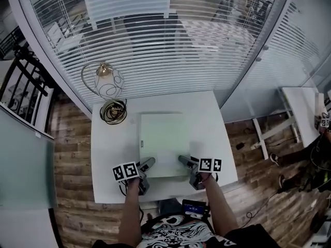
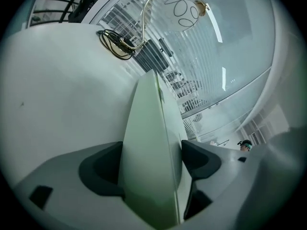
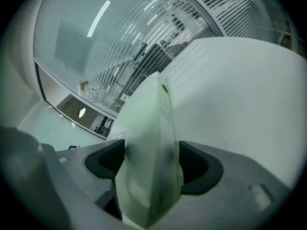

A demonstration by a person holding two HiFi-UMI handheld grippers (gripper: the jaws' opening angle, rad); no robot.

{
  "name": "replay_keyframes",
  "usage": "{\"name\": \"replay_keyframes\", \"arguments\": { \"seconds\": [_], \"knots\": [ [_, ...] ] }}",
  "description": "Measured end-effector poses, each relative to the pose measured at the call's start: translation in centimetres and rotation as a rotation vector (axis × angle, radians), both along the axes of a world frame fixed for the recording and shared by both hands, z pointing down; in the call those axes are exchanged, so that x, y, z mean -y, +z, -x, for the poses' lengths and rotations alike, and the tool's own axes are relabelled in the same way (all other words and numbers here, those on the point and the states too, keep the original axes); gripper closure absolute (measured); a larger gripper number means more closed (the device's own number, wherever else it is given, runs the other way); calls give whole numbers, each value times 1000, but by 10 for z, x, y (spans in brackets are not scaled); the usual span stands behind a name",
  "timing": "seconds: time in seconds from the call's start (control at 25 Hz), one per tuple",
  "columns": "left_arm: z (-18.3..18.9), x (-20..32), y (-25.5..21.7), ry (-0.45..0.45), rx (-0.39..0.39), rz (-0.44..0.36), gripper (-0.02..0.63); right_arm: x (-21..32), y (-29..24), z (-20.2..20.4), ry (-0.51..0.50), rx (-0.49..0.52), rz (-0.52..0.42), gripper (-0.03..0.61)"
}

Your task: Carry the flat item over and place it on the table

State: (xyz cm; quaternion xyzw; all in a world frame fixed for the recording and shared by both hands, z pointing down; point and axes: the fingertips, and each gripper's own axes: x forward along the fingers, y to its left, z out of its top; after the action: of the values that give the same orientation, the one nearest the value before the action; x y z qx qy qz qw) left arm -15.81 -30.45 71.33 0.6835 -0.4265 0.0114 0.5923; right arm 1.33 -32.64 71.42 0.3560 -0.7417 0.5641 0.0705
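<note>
Fig. – Release of flat item (image 1: 161,138) on table (image 1: 111,143).
L gripper (image 1: 147,163) at item's near-left corner: jaws spread wide astride the edge, pads just beside both faces, no clear pinch. R gripper (image 1: 183,160) at near-right corner: jaws closed onto the same edge. Item appears to lie flat, mid-table, near edge close to table's near edge. To finish well: open R fully, then draw both straight back & level so pads don't drag it. Lamp (image 1: 106,79) and coiled cable (image 1: 114,111) at far-left corner, well apart.
</note>
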Motion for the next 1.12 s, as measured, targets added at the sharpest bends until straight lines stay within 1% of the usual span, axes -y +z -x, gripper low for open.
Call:
{"name": "replay_keyframes", "arguments": {
  "seconds": [0.2,0.32,0.4,0.48,0.64,0.8,0.88,0.96,1.04,1.12],
  "knots": [
    [7,4,-4,-10,69,-36,253,1,-1,2,-4,-36,-12,225],
    [7,0,-1,-21,69,-47,253,-1,1,1,-2,-44,-10,225],
    [8,-3,1,-25,56,-42,253,-1,2,2,0,-39,-8,225],
    [11,-5,3,-15,64,-35,253,-1,3,4,-2,-36,-8,225],
    [30,-11,9,4,169,-21,253,-2,6,4,-7,-57,-13,225],
    [37,-12,10,-3,191,-21,253,0,6,3,1,-62,-15,225],
    [38,-10,9,7,227,-38,253,0,6,4,6,-60,-13,225],
    [39,-10,6,36,288,-69,255,-1,5,4,8,-66,-23,225],
    [40,-9,2,59,343,-92,256,0,2,3,2,-93,-48,225],
    [41,-9,0,61,373,-101,256,1,-2,3,-14,-145,-82,225]
  ]
}}
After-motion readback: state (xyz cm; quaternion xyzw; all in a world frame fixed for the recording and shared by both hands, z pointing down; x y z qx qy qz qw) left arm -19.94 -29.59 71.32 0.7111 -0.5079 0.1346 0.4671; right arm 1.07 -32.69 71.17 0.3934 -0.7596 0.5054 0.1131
